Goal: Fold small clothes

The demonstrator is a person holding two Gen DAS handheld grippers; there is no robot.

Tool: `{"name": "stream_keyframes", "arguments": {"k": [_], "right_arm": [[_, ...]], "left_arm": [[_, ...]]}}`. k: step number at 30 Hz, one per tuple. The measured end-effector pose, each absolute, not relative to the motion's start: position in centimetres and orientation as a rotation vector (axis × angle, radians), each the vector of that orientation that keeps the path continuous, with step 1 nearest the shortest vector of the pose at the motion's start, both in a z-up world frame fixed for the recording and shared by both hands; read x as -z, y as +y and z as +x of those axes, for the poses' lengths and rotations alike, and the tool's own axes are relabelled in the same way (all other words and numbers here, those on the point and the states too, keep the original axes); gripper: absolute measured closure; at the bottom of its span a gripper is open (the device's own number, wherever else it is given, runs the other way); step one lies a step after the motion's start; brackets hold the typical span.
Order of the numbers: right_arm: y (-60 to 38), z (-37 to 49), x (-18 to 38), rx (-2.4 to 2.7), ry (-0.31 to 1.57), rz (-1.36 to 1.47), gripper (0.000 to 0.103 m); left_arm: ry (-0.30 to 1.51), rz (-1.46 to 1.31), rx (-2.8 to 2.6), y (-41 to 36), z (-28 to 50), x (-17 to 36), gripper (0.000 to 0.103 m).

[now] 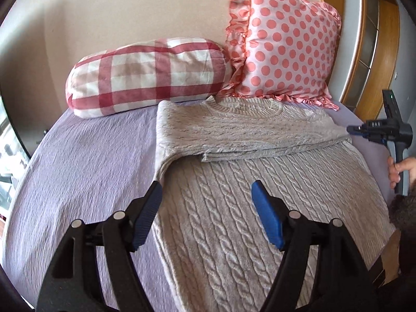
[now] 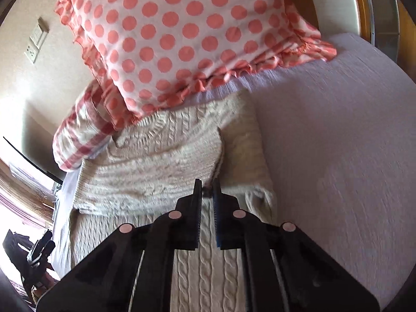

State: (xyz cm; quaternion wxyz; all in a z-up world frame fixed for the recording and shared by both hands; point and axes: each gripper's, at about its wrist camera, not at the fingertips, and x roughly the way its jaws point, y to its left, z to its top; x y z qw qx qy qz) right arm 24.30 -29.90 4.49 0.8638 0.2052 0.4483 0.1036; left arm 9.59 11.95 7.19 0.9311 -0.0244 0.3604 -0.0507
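A cream cable-knit sweater [image 1: 234, 208] lies flat on the lilac bed cover [image 1: 78, 171], its sleeves folded across the chest [image 1: 247, 135]. My left gripper [image 1: 206, 208] is open and empty, hovering over the sweater's lower left part. In the left wrist view my right gripper [image 1: 349, 130] is at the sweater's right edge, by the folded sleeve. In the right wrist view the right gripper [image 2: 207, 189] has its jaws nearly closed at the folded sleeve's edge [image 2: 215, 156]; a dark bit sits between the tips, and a grip on cloth is not clear.
A red-and-white checked pillow [image 1: 148, 75] and a pink polka-dot pillow [image 1: 283, 44] lean on the wall behind the sweater's collar. A wooden frame [image 1: 374, 59] stands at the right. Bare bed cover [image 2: 338, 143] lies right of the sweater.
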Motion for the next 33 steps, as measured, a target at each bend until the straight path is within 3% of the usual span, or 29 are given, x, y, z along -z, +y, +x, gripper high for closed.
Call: {"name": "stream_keyframes", "arguments": {"k": [1, 2, 3, 4, 6, 8, 11, 19, 23, 25, 27, 33], "right_arm": [[-30.1, 23.2, -4.5, -0.219, 0.942, 0.438, 0.089], [-30.5, 21.9, -4.7, -0.233, 0.93, 0.45, 0.074], [-30.9, 20.5, -5.2, -0.244, 0.904, 0.459, 0.047], [-31.2, 19.0, -5.6, -0.244, 0.877, 0.457, 0.036], [-31.8, 16.3, -5.8, -0.245, 0.852, 0.44, 0.033], [-32.4, 14.1, -5.1, -0.246, 0.873, 0.453, 0.033], [-33.0, 11.5, -3.3, -0.252, 0.915, 0.507, 0.044], [-32.9, 6.1, 0.3, -0.366, 0.921, 0.627, 0.06], [-31.3, 4.5, 1.1, -0.499, 0.939, 0.629, 0.082], [-30.5, 3.9, 1.5, -0.548, 0.958, 0.623, 0.09], [-30.3, 3.5, 1.2, -0.563, 0.938, 0.639, 0.093], [-31.8, 5.7, -3.5, -0.597, 0.714, 0.735, 0.096]], "left_arm": [[0.748, -0.084, 0.108, 12.8, 8.8, -7.1, 0.032], [0.758, -0.119, 0.117, 13.7, 8.0, -6.9, 0.031], [0.769, -0.151, 0.129, 14.4, 7.1, -6.6, 0.029], [0.776, -0.177, 0.139, 15.1, 6.2, -6.4, 0.028], [0.782, -0.216, 0.149, 16.1, 4.3, -5.7, 0.026], [0.795, -0.258, 0.165, 16.8, 2.8, -4.8, 0.025], [0.835, -0.339, 0.222, 17.0, 1.4, -3.1, 0.025], [0.853, -0.4, 0.27, 15.5, -0.9, -1.2, 0.026], [0.857, -0.441, 0.296, 14.4, -2.1, -0.8, 0.04], [0.87, -0.452, 0.29, 13.9, -2.5, -0.6, 0.056], [0.906, -0.51, 0.314, 13.8, -2.4, 0.1, 0.089], [0.842, -0.518, 0.332, 15.1, -0.3, -2.5, 0.092]]}}
